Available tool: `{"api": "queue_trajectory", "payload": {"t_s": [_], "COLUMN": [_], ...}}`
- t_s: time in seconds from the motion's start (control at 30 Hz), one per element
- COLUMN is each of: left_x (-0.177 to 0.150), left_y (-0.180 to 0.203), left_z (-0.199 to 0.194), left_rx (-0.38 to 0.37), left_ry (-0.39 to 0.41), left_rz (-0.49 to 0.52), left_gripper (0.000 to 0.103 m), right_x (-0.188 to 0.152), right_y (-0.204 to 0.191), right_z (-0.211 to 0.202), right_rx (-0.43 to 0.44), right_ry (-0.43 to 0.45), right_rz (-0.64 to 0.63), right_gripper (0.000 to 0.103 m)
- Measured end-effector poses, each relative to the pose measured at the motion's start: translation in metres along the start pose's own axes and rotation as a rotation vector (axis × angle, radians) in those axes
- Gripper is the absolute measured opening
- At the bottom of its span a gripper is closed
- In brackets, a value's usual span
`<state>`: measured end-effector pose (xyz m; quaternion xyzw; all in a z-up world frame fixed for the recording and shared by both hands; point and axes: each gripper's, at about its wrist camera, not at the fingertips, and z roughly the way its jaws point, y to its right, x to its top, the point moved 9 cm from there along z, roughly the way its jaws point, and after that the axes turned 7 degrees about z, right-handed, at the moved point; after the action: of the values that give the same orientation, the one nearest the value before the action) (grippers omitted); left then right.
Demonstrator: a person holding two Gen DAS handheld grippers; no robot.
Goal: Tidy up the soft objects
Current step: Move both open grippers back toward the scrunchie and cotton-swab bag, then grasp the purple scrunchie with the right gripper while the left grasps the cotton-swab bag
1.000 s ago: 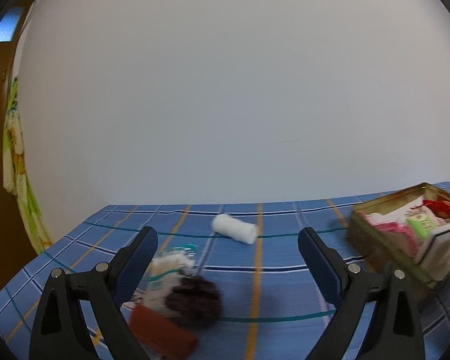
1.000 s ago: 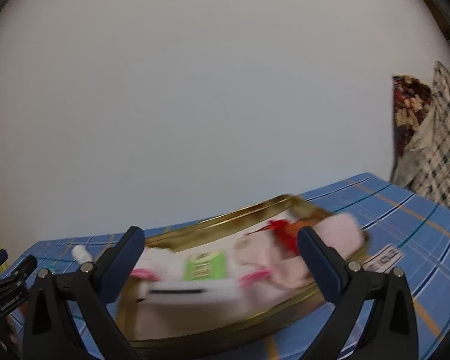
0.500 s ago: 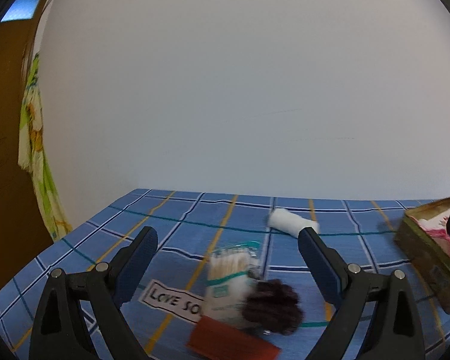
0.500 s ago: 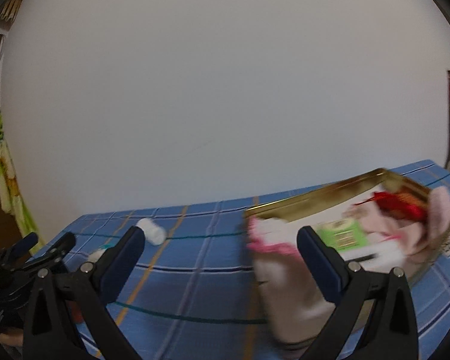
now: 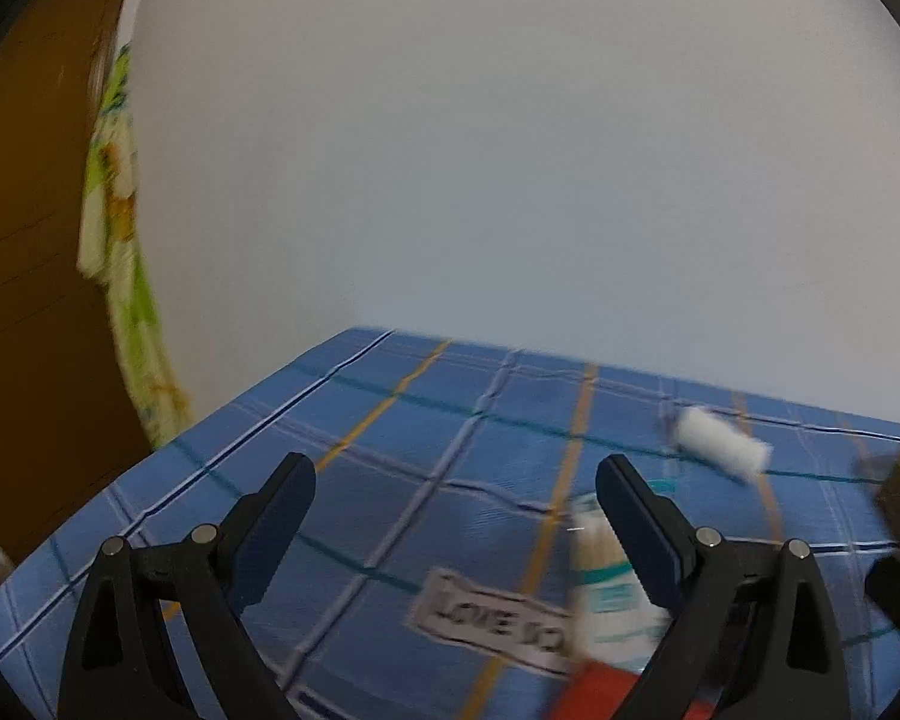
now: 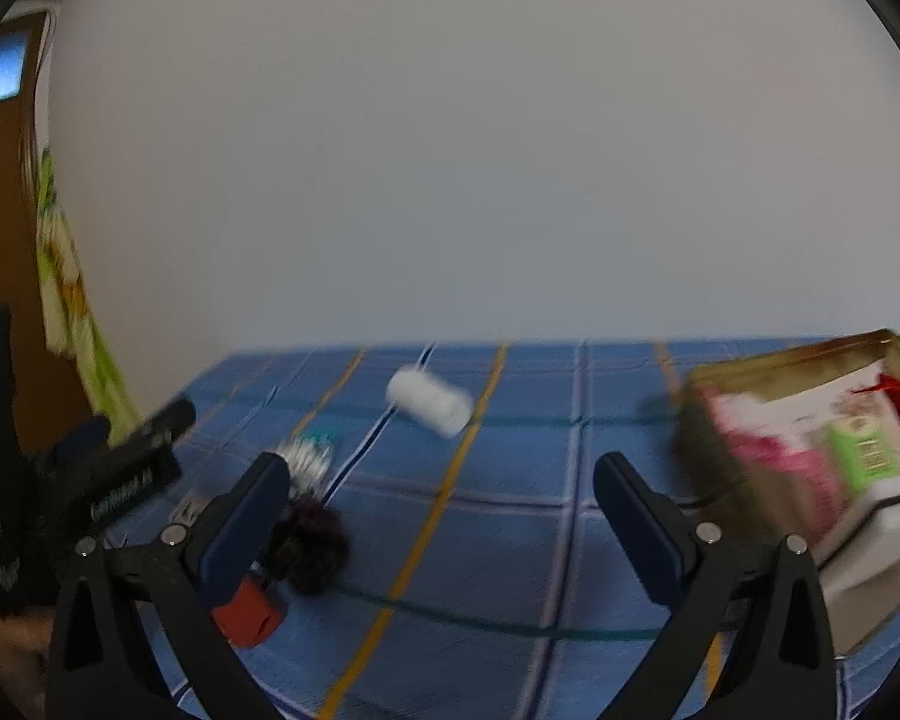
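Observation:
A white soft roll (image 6: pixel 431 399) (image 5: pixel 723 449) lies on the blue checked tablecloth (image 6: pixel 510 516) near the wall. Closer in, a dark fuzzy ball (image 6: pixel 313 546), a red-brown piece (image 6: pixel 249 612) and a pack of cotton swabs (image 6: pixel 305 459) (image 5: pixel 612 585) lie together. A gold tin (image 6: pixel 750 372) at the right holds pink, green and white soft items. My right gripper (image 6: pixel 441 516) hangs open above the cloth between the ball and the tin. My left gripper (image 5: pixel 455 519) is open over bare cloth, left of the swab pack. Both views are blurred.
A "LOVE" label (image 5: pixel 492 624) is stitched on the cloth. The left hand-held gripper's black body (image 6: pixel 90 492) shows at the left of the right wrist view. A brown door (image 5: pixel 24 300) and a green-yellow hanging cloth (image 5: pixel 120 276) stand past the table's left edge.
Both cameras have swung left: the tin slid to the right edge of each view and the roll, ball and swab pack shifted right. Both grippers stay open and hold nothing.

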<state>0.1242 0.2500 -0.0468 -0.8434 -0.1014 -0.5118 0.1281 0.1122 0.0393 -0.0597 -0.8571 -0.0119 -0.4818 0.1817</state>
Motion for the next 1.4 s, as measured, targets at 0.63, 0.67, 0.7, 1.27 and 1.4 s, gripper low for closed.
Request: {"api": "queue_trajectory", "payload": {"t_s": [0.63, 0.67, 0.7, 1.27, 1.4], "left_x": [-0.014, -0.015, -0.016, -0.045, -0.046], "left_y": [0.009, 0.014, 0.02, 0.122, 0.119], "left_z": [0.02, 0.019, 0.017, 0.049, 0.05], "left_rx": [-0.098, -0.134, -0.179, -0.26, -0.251], "left_ry": [-0.098, -0.1, -0.104, -0.344, -0.347], "left_rz": [0.035, 0.026, 0.02, 0.249, 0.241], "left_gripper": [0.096, 0.096, 0.096, 0.079, 0.069], "right_x": [-0.045, -0.039, -0.033, -0.007, -0.009], "right_y": [-0.03, -0.024, -0.017, 0.062, 0.057], "right_z": [0.058, 0.05, 0.041, -0.016, -0.01], "right_rx": [0.136, 0.126, 0.108, -0.113, -0.11], "right_ry": [-0.327, -0.294, -0.258, -0.064, -0.073], "right_rz": [-0.03, -0.034, -0.047, -0.087, -0.085], "right_gripper": [0.043, 0.043, 0.043, 0.044, 0.044]}}
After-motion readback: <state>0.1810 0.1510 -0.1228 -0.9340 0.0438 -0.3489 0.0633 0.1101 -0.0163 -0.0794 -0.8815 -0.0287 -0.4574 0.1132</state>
